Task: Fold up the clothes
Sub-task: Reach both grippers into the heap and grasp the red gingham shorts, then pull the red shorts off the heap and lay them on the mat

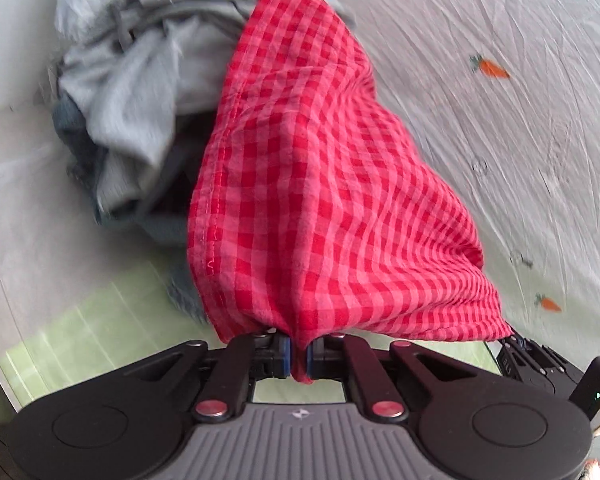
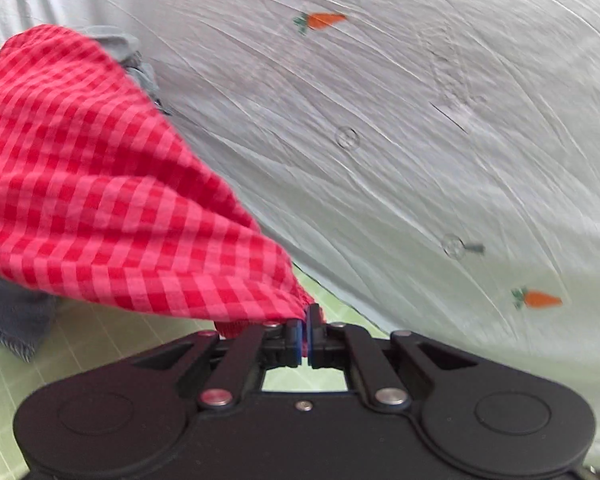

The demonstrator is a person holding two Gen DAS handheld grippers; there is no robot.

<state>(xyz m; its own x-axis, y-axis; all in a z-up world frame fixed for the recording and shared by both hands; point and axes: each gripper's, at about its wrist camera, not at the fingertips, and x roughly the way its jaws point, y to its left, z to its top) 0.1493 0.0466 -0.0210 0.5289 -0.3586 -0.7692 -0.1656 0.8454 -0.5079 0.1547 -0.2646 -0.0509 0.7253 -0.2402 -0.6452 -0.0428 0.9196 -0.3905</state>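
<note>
A red checked garment (image 1: 320,184) hangs stretched between both grippers above the bed. My left gripper (image 1: 298,354) is shut on its edge, with a fold of cloth pinched between the blue pads. My right gripper (image 2: 305,334) is shut on another corner of the same red checked garment (image 2: 100,184), which spreads away to the left. The right gripper also shows in the left wrist view (image 1: 540,360) at the lower right, holding the cloth's far corner. The garment hides part of the pile behind it.
A pile of grey clothes (image 1: 140,92) lies beyond the garment at the upper left. A pale sheet with small carrot prints (image 2: 420,120) covers the surface. A green gridded mat (image 1: 80,340) lies below, with a blue-grey cloth (image 2: 12,320) on it.
</note>
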